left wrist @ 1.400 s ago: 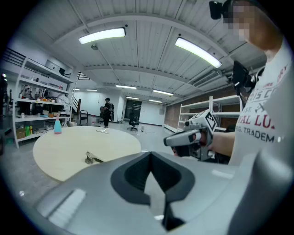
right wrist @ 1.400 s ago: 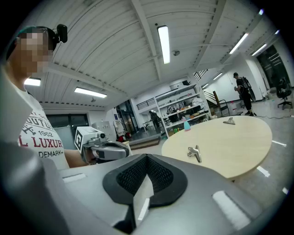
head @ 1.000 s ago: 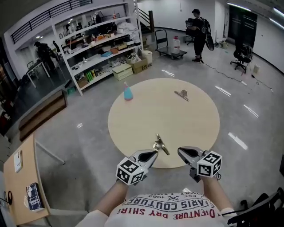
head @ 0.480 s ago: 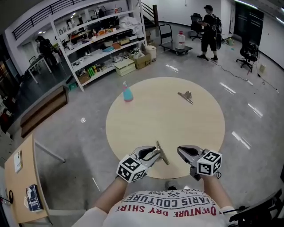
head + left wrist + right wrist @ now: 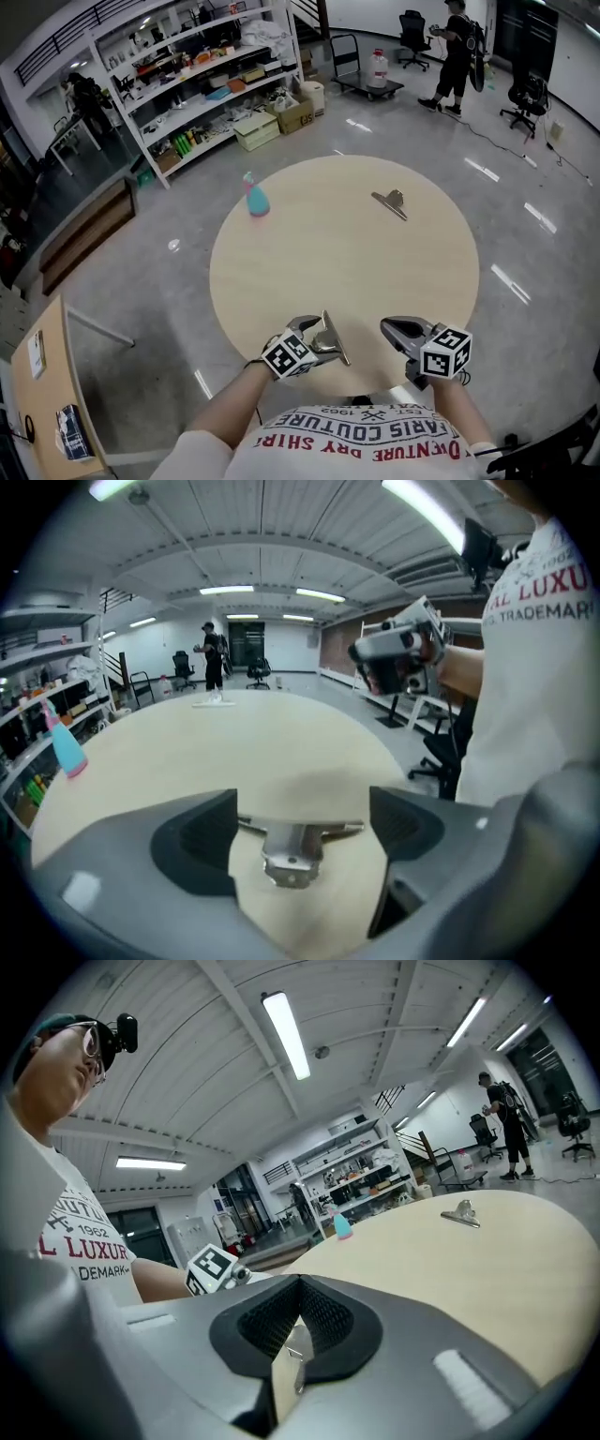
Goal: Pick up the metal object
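From the head view, the round desk (image 5: 319, 262) fills the middle and both my tools sit at its near edge. My left gripper (image 5: 317, 339) angles down onto the desk top, and the metal object (image 5: 336, 350), a shiny clip, lies on the desk right at its tip, close to the rim nearest me. My right gripper (image 5: 386, 326) is just beside it to the right, apart from the clip and over the same near rim. Well away across the desk lies a second clip (image 5: 391, 202) toward the far right, and a blue spray bottle (image 5: 253, 199) stands near the far left edge. Beyond the desk are stocked shelves (image 5: 187, 84), and a person (image 5: 461, 42) stands on the glossy floor (image 5: 525, 225) at the back of the room. In the left gripper view my jaws stand wide apart, having just been opening, and the metal object lies flat on the desk between the two pads, its thin handles spreading sideways toward them; one handle reaches close to the left pad, though I cannot tell whether it touches. The right gripper shows up and to the right, off the desk top. In the right gripper view my jaws are together, their ribbed tips meeting with nothing clamped between them, and the desk stretches past them with the second clip and the spray bottle far off on it.
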